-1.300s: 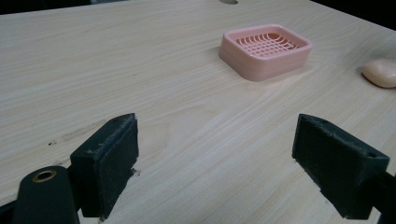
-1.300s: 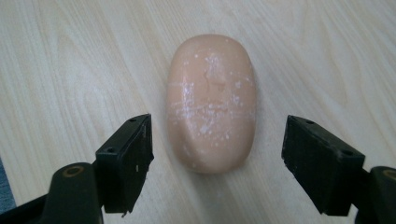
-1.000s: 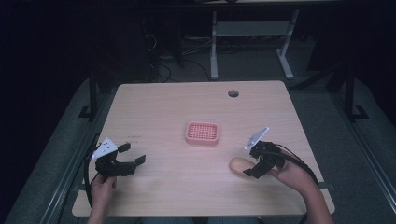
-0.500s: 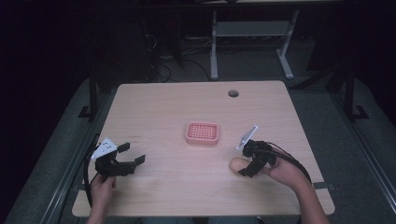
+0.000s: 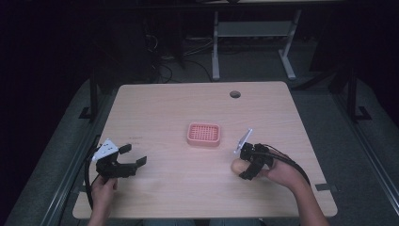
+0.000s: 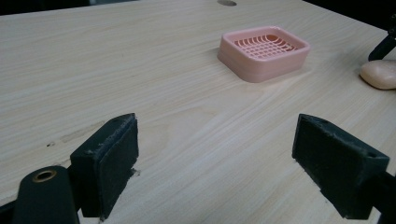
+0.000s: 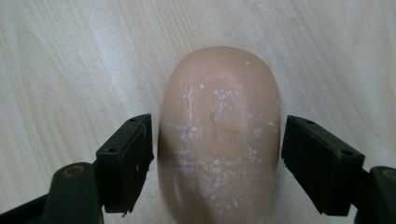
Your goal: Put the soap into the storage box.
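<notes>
One table (image 5: 155,108), pale wood, with a round hole at its far right. Largest item; bears all else.

One soap dish (image 5: 203,134), pink, slotted floor, mid-table and empty.

One left gripper (image 5: 129,160), near left corner, jaws wide apart over bare wood, holding nothing.

One right gripper (image 5: 243,165), near right, jaws apart and straddling the soap, one at each long flank, with a slim gap on either side; not yet clamped.

One bar of soap (image 7: 219,140), peach, rounded oval, lying flat on the table to the near right of the dish. Judged hard and fairly light, surface dry with white scuffs, yet curved and likely slick under pressure. Best held across its narrow waist, pads square to the flanks, as now lined up.

Change against one second ago: the right gripper has moved left and down over the soap; the left gripper, dish and soap are unmoved.
</notes>
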`<state>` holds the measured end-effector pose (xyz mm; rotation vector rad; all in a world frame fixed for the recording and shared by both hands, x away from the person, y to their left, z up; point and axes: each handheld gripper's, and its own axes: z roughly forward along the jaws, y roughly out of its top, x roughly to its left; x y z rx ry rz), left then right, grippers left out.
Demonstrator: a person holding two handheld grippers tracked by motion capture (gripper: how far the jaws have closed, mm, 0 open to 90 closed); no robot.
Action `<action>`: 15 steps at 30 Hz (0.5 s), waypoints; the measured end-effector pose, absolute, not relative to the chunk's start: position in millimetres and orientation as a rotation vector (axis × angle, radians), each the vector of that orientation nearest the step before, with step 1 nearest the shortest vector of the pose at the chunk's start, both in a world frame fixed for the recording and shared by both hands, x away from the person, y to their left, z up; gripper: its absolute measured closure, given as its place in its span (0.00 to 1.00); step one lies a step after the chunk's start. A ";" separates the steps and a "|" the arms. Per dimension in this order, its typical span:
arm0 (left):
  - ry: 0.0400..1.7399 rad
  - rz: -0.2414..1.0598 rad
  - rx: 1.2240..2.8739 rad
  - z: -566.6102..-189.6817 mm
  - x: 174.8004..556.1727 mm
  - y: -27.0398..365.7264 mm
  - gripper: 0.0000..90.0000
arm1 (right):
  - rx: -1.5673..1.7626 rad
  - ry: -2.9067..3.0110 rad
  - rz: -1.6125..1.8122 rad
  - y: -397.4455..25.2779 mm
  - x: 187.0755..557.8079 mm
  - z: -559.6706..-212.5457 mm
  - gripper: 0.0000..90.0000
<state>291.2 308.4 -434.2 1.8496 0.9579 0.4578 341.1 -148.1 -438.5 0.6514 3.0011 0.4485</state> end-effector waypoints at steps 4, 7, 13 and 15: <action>0.959 0.456 1.850 -434.2 291.4 308.5 0.16 | 0.660 3.010 0.431 -147.6 342.4 -440.3 0.29; 0.958 0.458 1.848 -434.1 291.4 308.8 0.16 | 0.662 3.015 0.419 -147.7 343.1 -441.7 0.29; 0.959 0.457 1.848 -434.1 291.3 308.7 0.16 | 0.654 3.034 0.421 -147.0 344.6 -443.0 0.32; 0.960 0.456 1.844 -434.1 291.2 308.8 0.16 | 0.655 3.038 0.419 -146.6 344.7 -443.4 0.33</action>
